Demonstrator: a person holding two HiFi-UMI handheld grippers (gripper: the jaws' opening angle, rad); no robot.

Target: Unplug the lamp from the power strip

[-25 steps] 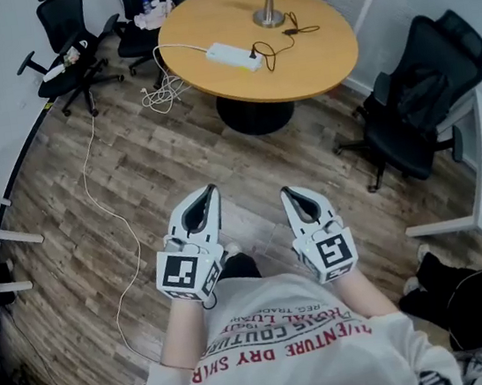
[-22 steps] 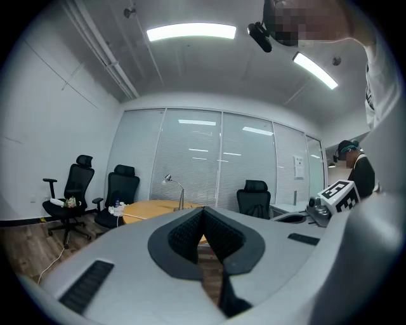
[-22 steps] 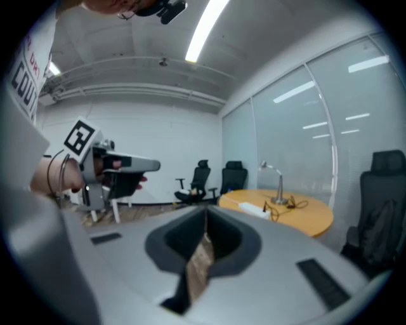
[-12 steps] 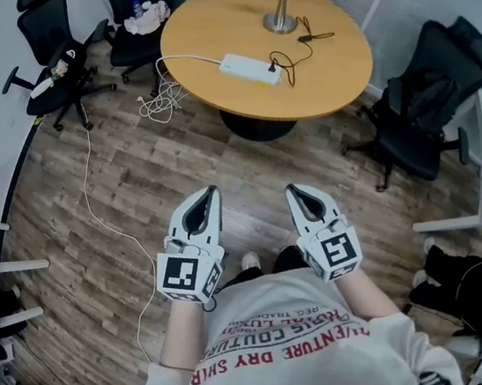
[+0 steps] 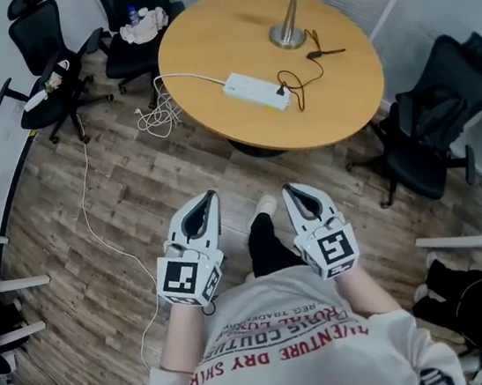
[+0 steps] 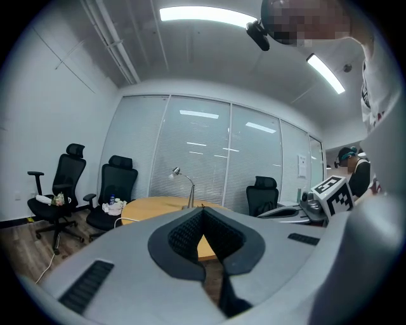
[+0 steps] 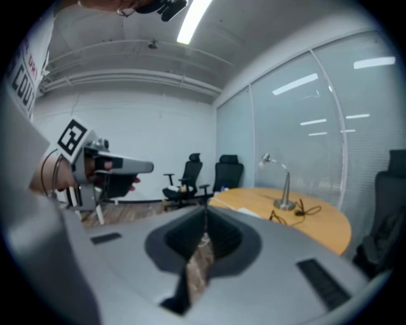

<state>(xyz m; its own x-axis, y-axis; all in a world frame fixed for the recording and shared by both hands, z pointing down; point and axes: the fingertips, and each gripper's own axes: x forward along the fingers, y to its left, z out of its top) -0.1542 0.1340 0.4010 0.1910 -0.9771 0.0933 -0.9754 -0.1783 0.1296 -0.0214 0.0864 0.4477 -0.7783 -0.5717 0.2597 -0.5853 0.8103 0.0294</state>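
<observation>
A silver desk lamp [image 5: 287, 28] stands at the far side of a round wooden table [image 5: 237, 99]. Its black cord [image 5: 292, 82] runs to a white power strip [image 5: 255, 92] near the table's middle, and a white cable [image 5: 180, 78] leaves the strip over the left edge. My left gripper [image 5: 205, 199] and right gripper [image 5: 292, 190] are held side by side in front of my chest, well short of the table, both shut with nothing in them. The lamp [image 7: 279, 184] and table [image 7: 330, 228] show in the right gripper view; the left gripper view shows the lamp [image 6: 184, 185].
Black office chairs stand at the back left [image 5: 46, 72], behind the table [image 5: 135, 42] and to the right [image 5: 444, 114]. A white cable [image 5: 93, 217] trails across the wooden floor on the left. A seated person [image 5: 478, 296] is at the lower right. Glass walls lie beyond the table.
The table has come nearer in the head view and shifted slightly right as I walk towards it. Both grippers keep the same pose in front of me.
</observation>
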